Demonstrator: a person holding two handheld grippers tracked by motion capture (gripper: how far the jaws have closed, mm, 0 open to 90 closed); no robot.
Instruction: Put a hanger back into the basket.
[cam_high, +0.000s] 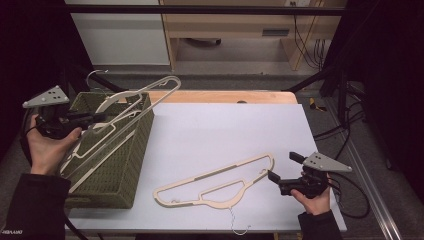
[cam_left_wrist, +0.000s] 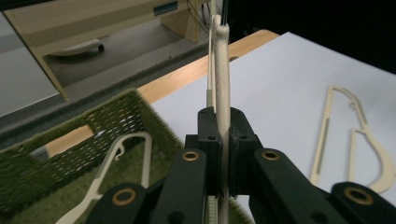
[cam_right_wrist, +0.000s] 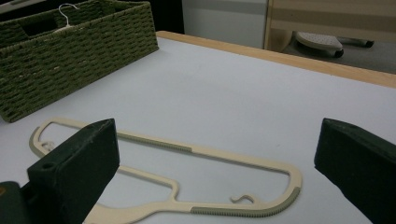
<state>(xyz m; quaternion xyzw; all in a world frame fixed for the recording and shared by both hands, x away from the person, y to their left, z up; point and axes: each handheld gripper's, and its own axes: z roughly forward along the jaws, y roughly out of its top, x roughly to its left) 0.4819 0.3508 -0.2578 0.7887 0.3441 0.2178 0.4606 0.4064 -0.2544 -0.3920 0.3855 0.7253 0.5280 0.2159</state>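
My left gripper (cam_high: 100, 118) is shut on a cream hanger (cam_high: 174, 82) and holds it tilted above the green woven basket (cam_high: 125, 165). In the left gripper view the jaws (cam_left_wrist: 223, 119) clamp that hanger's bar (cam_left_wrist: 222, 70), which runs away from the camera. Inside the basket (cam_left_wrist: 116, 116) lies another cream hanger (cam_left_wrist: 148, 149), its wire hook (cam_right_wrist: 65, 11) sticking up above the rim. A further cream hanger (cam_high: 218, 172) lies flat on the white table top. My right gripper (cam_high: 284, 166) is open just right of it, its jaws wide apart over the hanger (cam_right_wrist: 154, 144).
The basket (cam_right_wrist: 70, 51) stands at the table's left edge. A wooden strip (cam_high: 225, 96) borders the far side of the white top. Beyond it stand a light wooden desk (cam_high: 225, 30) and cables (cam_high: 310, 45) on the floor.
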